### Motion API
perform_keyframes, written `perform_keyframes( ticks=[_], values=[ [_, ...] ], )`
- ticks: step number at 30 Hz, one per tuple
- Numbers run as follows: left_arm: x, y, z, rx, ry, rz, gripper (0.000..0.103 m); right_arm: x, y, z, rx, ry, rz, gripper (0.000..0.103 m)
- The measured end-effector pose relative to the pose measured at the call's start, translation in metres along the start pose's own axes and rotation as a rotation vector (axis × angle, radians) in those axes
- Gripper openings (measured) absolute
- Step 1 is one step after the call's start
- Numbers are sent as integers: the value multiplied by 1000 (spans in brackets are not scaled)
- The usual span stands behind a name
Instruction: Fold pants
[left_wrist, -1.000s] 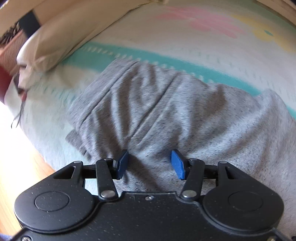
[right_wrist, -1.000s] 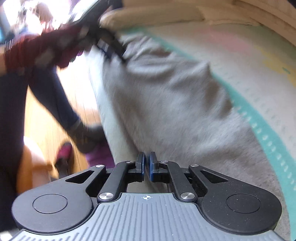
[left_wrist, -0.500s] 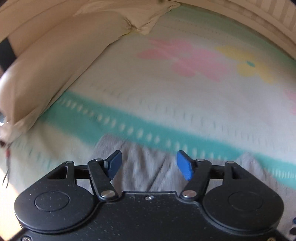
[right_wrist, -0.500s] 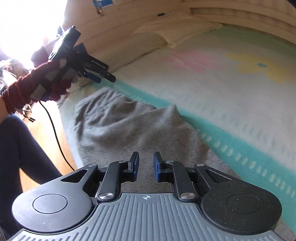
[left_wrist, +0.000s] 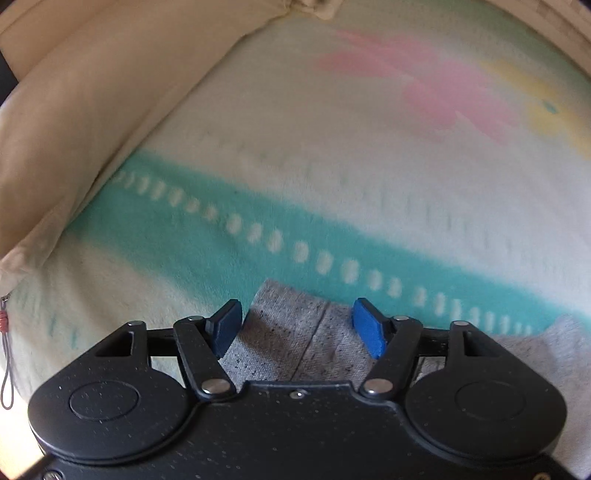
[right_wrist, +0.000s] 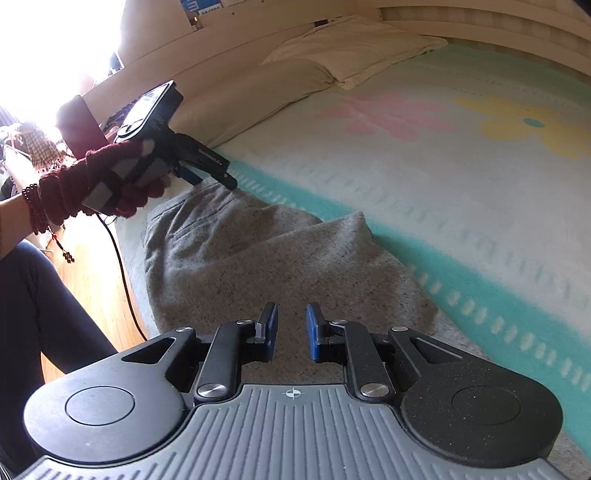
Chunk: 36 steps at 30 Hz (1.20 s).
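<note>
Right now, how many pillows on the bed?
2. One long cream pillow lies along the bed's left edge near the left hand-held gripper; a second pillow sits behind it. More may be out of view.

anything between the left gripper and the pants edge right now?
Nothing visible. The left gripper is open, with the corner of the grey pants showing directly between its fingers. In the right wrist view only bare blanket and pillows lie beyond. The right gripper is open above the same fabric.
</note>
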<state>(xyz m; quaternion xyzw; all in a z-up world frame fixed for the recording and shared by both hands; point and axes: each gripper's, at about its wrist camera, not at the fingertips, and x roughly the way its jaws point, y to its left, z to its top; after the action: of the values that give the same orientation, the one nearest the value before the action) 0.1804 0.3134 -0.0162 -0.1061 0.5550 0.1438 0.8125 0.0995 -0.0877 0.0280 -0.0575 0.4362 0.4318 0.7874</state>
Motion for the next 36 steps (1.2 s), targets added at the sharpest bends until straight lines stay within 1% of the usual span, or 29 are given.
perform_keyframes(
  ticks=[1, 3, 5, 6, 7, 8, 9, 10, 12, 13, 14, 16, 18, 20, 23, 25, 26, 27, 29, 31, 33, 34, 36],
  values=[
    [2, -1, 0, 4, 2, 14, 81, 2, 0, -1, 0, 4, -3, 17],
    [5, -3, 0, -6, 9, 17, 82, 5, -1, -3, 11, 11, -4, 17],
    [8, 1, -1, -74, 17, -10, 69, 9, -2, -4, 24, 18, -14, 17],
    [9, 5, -4, -137, 19, -69, 53, 10, -3, -4, 26, 21, -29, 17],
    [6, 5, -8, -174, 2, -68, 48, 11, -4, -4, 29, 23, -46, 17],
    [1, 3, -12, -182, -23, -50, 43, 12, -5, -2, 35, 19, -59, 17],
    [-8, 1, -19, -194, -66, -24, 30, 12, -6, 0, 45, 10, -63, 17],
    [-14, 3, -26, -215, -92, -11, 27, 12, -7, 2, 55, -1, -65, 17],
    [-20, 12, -41, -272, -121, -9, 27, 15, -10, 9, 68, -31, -89, 17],
    [-19, 16, -46, -295, -121, -17, 27, 17, -11, 12, 73, -45, -112, 17],
    [-19, 20, -47, -309, -127, -34, 27, 18, -13, 15, 82, -65, -144, 17],
    [-21, 29, -50, -374, -130, -59, 27, 21, -18, 20, 104, -116, -204, 17],
    [-21, 31, -49, -382, -129, -61, 27, 28, -22, 25, 103, -140, -248, 17],
    [-22, 28, -47, -372, -131, -57, 27, 46, -22, 26, 105, -120, -250, 17],
    [-23, 29, -47, -386, -134, -66, 28, 85, -9, 21, 64, -51, -251, 17],
    [-23, 31, -47, -402, -134, -76, 28, 109, -5, 15, 52, -5, -280, 18],
    [-23, 33, -48, -407, -135, -80, 28, 113, -3, 12, 44, -23, -291, 18],
    [-23, 34, -48, -415, -134, -86, 28, 113, 0, 11, 29, -48, -297, 22],
    [-22, 36, -48, -428, -130, -97, 28, 112, 2, 18, 32, -31, -309, 24],
    [-21, 38, -48, -438, -128, -108, 29, 98, 6, 20, 64, -86, -315, 24],
    [-22, 39, -48, -435, -127, -112, 29, 88, 10, 19, 60, -132, -297, 24],
    [-22, 39, -47, -425, -127, -113, 29, 89, 11, 19, 42, -129, -283, 24],
    [-25, 37, -47, -414, -135, -112, 29, 98, 14, 18, 11, -103, -285, 24]
  ],
)
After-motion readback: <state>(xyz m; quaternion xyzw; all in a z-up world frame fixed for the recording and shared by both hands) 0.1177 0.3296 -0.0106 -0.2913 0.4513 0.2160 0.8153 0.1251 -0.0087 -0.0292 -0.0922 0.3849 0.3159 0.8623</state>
